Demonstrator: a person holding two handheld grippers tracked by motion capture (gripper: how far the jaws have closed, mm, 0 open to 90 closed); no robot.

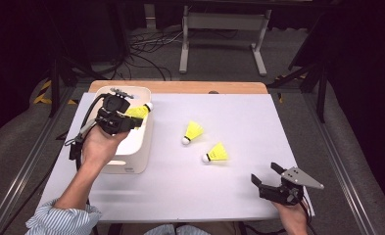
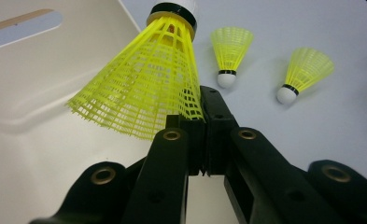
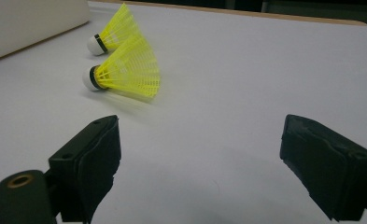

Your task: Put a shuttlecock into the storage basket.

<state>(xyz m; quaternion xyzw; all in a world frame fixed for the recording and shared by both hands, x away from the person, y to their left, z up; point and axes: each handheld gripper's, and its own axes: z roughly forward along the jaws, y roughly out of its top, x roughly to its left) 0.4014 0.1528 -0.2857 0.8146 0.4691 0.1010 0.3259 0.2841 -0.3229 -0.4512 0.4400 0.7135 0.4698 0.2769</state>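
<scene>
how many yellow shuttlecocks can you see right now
3: one yellow plastic shuttlecock pinched in the left tongs over the white bin; two others on the white table.

A yellow mesh shuttlecock (image 2: 144, 88) with a white, black-banded cork tip sits pinched by its skirt edge, tip outward, above the white bin (image 1: 136, 147).

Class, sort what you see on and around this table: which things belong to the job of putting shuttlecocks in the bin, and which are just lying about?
Part of the job:
- held shuttlecock, pinched at its skirt by the left gripper
- white bin
- two loose shuttlecocks
- right gripper, open

Just lying about:
- floor cables
- metal stand
</scene>
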